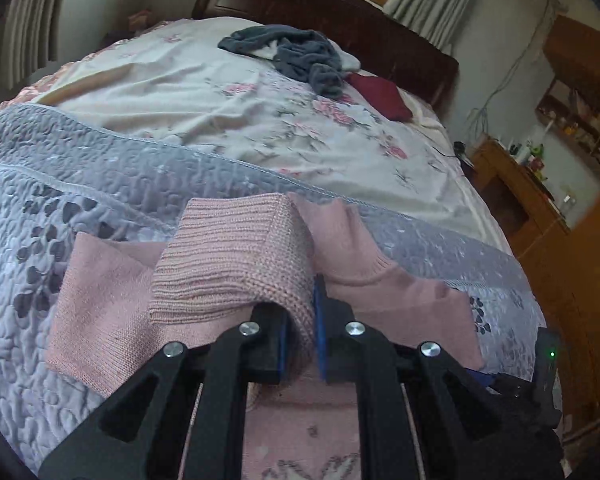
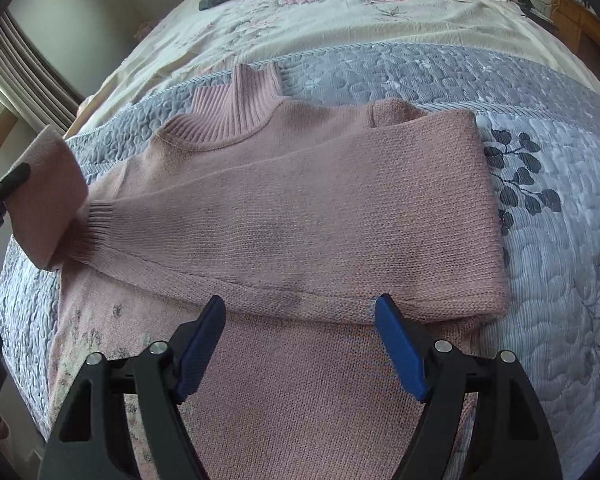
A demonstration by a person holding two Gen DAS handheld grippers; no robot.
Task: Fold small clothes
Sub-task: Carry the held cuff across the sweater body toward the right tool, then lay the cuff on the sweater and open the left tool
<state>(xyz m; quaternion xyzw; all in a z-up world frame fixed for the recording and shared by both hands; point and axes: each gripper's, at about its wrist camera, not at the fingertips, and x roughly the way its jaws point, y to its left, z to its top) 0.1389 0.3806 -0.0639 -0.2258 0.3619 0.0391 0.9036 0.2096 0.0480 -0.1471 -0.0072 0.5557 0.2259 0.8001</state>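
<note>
A pink knit sweater (image 2: 300, 208) lies flat on the grey quilted bedspread (image 2: 540, 240), collar toward the headboard. One sleeve is folded across its chest. My right gripper (image 2: 300, 312) hovers open over the sweater's lower body, its blue pads wide apart with nothing between them. My left gripper (image 1: 302, 332) is shut on the ribbed cuff (image 1: 228, 256) of the other sleeve, lifted above the sweater (image 1: 112, 292). In the right wrist view that raised cuff (image 2: 46, 196) shows at the far left, with the left gripper partly cut off by the frame edge.
A floral sheet (image 1: 228, 112) covers the far half of the bed. A heap of blue-grey clothes (image 1: 296, 54) and a dark red item (image 1: 380, 94) lie near the wooden headboard (image 1: 340, 16). A wooden cabinet (image 1: 508, 184) with bottles stands to the right.
</note>
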